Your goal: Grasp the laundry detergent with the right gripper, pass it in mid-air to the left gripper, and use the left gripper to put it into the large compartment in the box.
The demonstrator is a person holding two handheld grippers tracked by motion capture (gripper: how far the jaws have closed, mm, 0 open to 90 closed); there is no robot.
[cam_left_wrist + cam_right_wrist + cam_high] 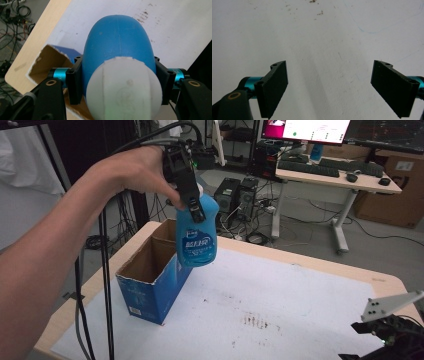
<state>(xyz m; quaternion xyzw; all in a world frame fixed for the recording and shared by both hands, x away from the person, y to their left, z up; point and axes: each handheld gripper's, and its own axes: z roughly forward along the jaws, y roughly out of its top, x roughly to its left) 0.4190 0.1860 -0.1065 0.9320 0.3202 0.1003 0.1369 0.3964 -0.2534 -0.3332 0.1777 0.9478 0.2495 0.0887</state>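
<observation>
My left gripper (192,202) is shut on a blue bottle (197,237) with a white cap, held in the air above the far end of an open blue cardboard box (150,287). In the left gripper view the bottle (117,47) points away from the camera, its white cap (123,87) nearest, with a black jaw pressed on either side. The box's brown inside (47,65) lies below and to the left there. My right gripper (329,85) is open over the bare white mat; in the high view it (390,330) sits at the table's near right corner.
A white mat (280,305) with brown stains (255,320) covers the wooden table (385,282). Black cables (105,285) hang from the left gripper past the table's left edge. Behind the table are a desk with monitors (330,172) and computer towers (235,195) on the floor.
</observation>
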